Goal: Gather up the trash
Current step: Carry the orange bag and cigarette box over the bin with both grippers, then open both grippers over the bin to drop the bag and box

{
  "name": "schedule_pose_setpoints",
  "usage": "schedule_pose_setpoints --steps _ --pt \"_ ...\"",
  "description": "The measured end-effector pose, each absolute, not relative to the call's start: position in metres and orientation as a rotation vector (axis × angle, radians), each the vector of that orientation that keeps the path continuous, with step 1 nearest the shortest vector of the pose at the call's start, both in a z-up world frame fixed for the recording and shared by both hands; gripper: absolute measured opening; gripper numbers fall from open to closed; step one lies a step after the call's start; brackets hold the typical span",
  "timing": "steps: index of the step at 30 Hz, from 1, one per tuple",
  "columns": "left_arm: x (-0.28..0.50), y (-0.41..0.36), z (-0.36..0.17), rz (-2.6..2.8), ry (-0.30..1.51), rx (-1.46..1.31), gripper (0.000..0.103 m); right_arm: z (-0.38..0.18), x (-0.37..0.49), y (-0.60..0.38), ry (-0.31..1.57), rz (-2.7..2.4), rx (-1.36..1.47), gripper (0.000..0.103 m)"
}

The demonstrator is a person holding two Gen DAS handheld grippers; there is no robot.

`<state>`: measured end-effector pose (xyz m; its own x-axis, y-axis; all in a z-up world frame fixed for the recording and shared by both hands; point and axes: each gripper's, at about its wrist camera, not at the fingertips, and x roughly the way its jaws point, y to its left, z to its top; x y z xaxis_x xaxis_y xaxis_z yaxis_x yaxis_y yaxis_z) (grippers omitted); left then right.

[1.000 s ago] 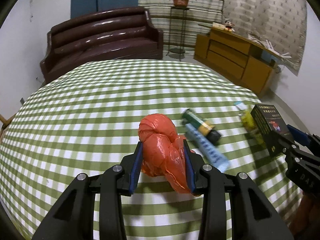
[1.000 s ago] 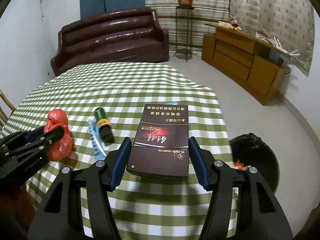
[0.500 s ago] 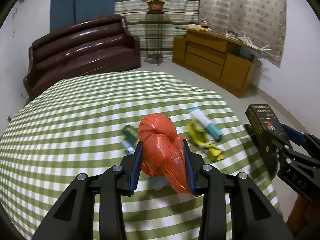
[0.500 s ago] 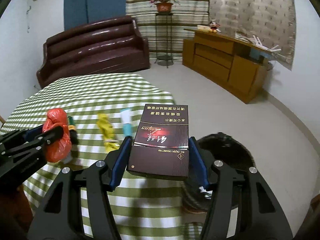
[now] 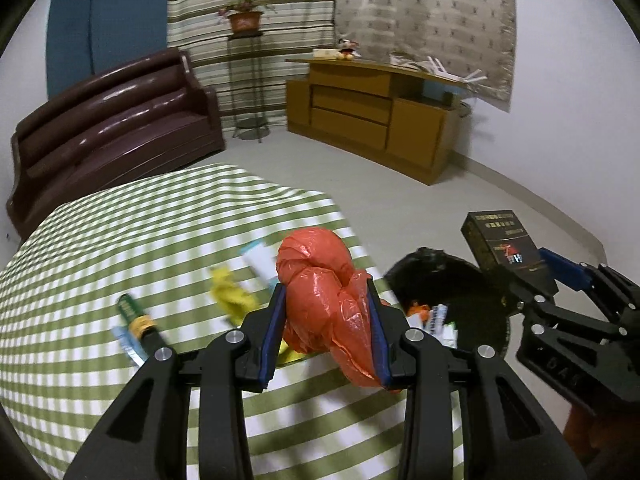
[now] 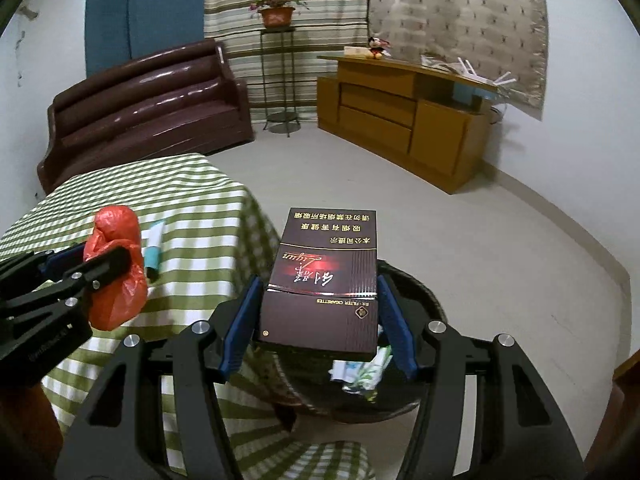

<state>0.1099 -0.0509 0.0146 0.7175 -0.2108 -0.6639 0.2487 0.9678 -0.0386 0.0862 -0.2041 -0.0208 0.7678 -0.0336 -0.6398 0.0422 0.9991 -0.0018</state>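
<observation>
Left claw (image 5: 326, 328) clenched on a crumpled red plastic bag (image 5: 324, 300), blue pads (image 5: 272, 328) pressing both its sides; bag bulges up past the fingertips and hangs down below them. Claw is held level, pointing forward, over the near edge of the counter (image 5: 100, 240) with the green-and-white checked cloth. In the right wrist view the same claw (image 6: 100, 264) comes in from the left, bag (image 6: 116, 268) lifted clear of the cloth.

Right claw (image 6: 318, 320) clenched on a dark brown cigarette carton (image 6: 324, 280), gripped flat by its long sides, printed face up, far end sticking out beyond the fingertips. It is held off the counter's edge, directly above a black trash bin (image 6: 424, 304) on the floor; paper scraps (image 6: 360, 372) visible inside under the carton. From the left wrist view the right claw (image 5: 536, 280) sits to the right, carton (image 5: 508, 248) tilted up, just beside and above the bin (image 5: 452, 280).

On the cloth, blurred: a green tube (image 5: 134, 312), a yellow wrapper (image 5: 232, 292), a white-and-teal tube (image 5: 258, 256). Teal tube (image 6: 152, 252) also seen lying near the counter edge, beside the bag.

Background: brown sofa (image 6: 152, 112), wooden sideboard (image 6: 404, 120), potted plant (image 6: 276, 14) on a stand.
</observation>
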Motion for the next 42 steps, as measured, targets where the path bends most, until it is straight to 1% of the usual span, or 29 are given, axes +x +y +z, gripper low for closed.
schedule_pose_setpoints --steps 19,42 --pt "0.136 -0.133 -0.002 -0.349 0.765 0.122 0.038 -0.038 0.089 -0.262 0.718 -0.114 0.066 0.057" --pt "0.155 -0.172 -0.015 -0.356 0.793 0.173 0.039 -0.056 0.095 -0.293 0.736 -0.179 0.114 0.057"
